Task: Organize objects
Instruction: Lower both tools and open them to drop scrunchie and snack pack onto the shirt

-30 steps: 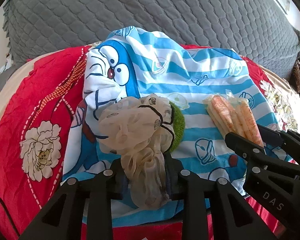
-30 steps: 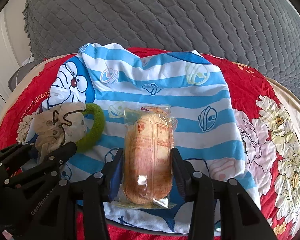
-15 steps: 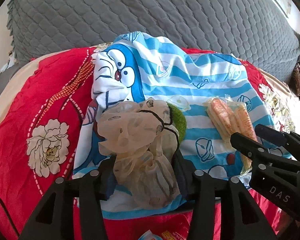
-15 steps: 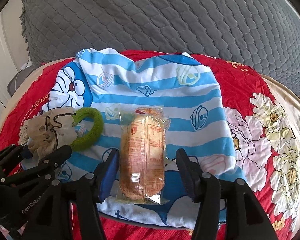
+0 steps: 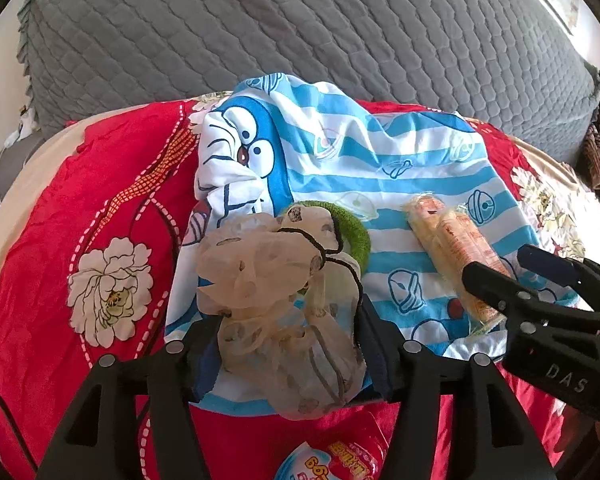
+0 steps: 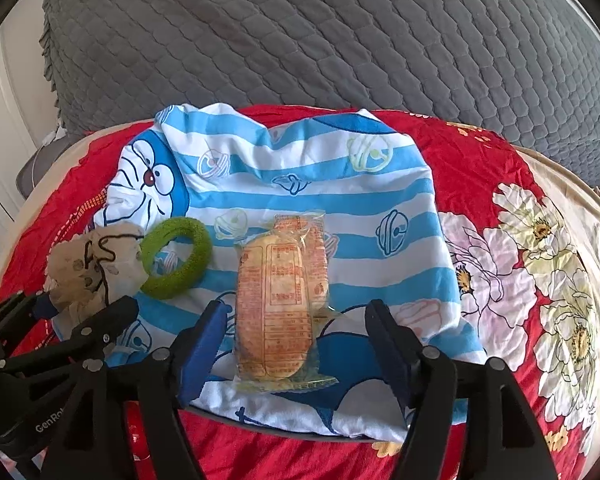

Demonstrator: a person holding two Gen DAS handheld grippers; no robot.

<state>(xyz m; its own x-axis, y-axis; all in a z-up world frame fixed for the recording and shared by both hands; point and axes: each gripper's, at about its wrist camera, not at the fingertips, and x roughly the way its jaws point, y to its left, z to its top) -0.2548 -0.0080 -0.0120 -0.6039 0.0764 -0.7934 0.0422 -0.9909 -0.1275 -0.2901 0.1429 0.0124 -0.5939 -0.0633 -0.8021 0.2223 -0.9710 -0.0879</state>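
Behind the work area stood a grey quilted sofa back [image 6: 340, 40], and in front of it lay a red floral bedsheet [image 6: 480, 168] with large white and pink peonies. On that sheet was spread a blue-and-white striped cloth printed with a cartoon cat face [image 6: 300, 176]. Near the cloth's middle lay a clear-wrapped orange snack packet [image 6: 280, 300], lengthwise, resting flat on the stripes. The right gripper [image 6: 298, 340] pointed down at the packet with its blue-padded fingers [image 6: 204, 344] on either side; the jaws were opening, the packet lay between them, and a gap showed on both sides, so the pads did not press on it. To the packet's left sat a fuzzy green ring-shaped hair tie [image 6: 176, 258], partly overlapped by a crumpled beige sheer fabric scrunchie with dark cord [image 5: 276, 300]. The left gripper [image 5: 288, 352] straddled the near end of the scrunchie; its jaws were also opening, fabric bulged between the fingers, and whether the pads touched it could not be told. A red printed package [image 5: 332, 460] showed at the bottom edge of the left wrist view, below the cloth's hem.
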